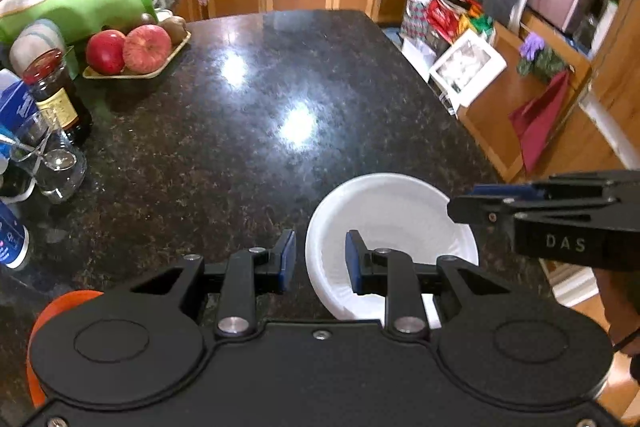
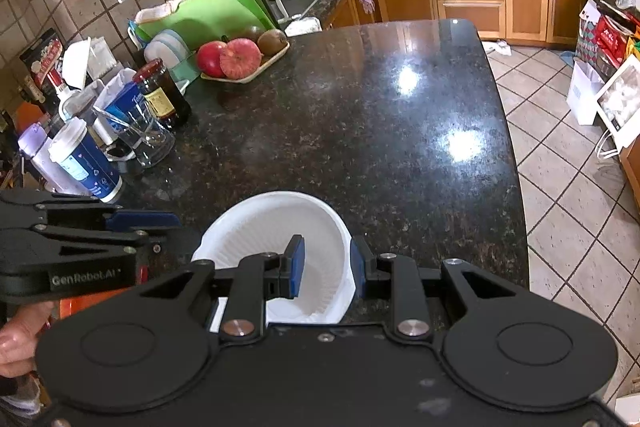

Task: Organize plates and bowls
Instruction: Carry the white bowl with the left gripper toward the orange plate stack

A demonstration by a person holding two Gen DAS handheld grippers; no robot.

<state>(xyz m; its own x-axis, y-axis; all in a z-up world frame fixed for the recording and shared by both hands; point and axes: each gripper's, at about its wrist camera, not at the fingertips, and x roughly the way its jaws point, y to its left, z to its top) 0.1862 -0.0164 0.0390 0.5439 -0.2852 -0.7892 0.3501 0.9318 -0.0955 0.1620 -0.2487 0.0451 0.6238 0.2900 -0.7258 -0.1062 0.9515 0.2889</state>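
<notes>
A white paper bowl (image 1: pixel 400 223) (image 2: pixel 264 227) sits near the front edge of the dark granite counter (image 1: pixel 260 107). My left gripper (image 1: pixel 320 251) straddles its left rim: one pad is outside, the other is inside, and there are gaps on both sides. It shows at the left of the right wrist view (image 2: pixel 168 231). My right gripper (image 2: pixel 327 255) straddles the bowl's right rim, the left pad standing free inside the bowl; its tip also shows from the side (image 1: pixel 456 207). A white edge (image 1: pixel 432 313) peeks from under the bowl. An orange dish (image 1: pixel 60 303) lies mostly hidden below my left gripper.
A tray of apples and kiwis (image 1: pixel 136 55) (image 2: pixel 240 63) stands at the back left. Along the left edge are a dark sauce jar (image 1: pixel 56 95), a glass (image 1: pixel 52 163) and a blue-and-white cup (image 2: pixel 84 159). To the right the counter ends above a tiled floor (image 2: pixel 560 187).
</notes>
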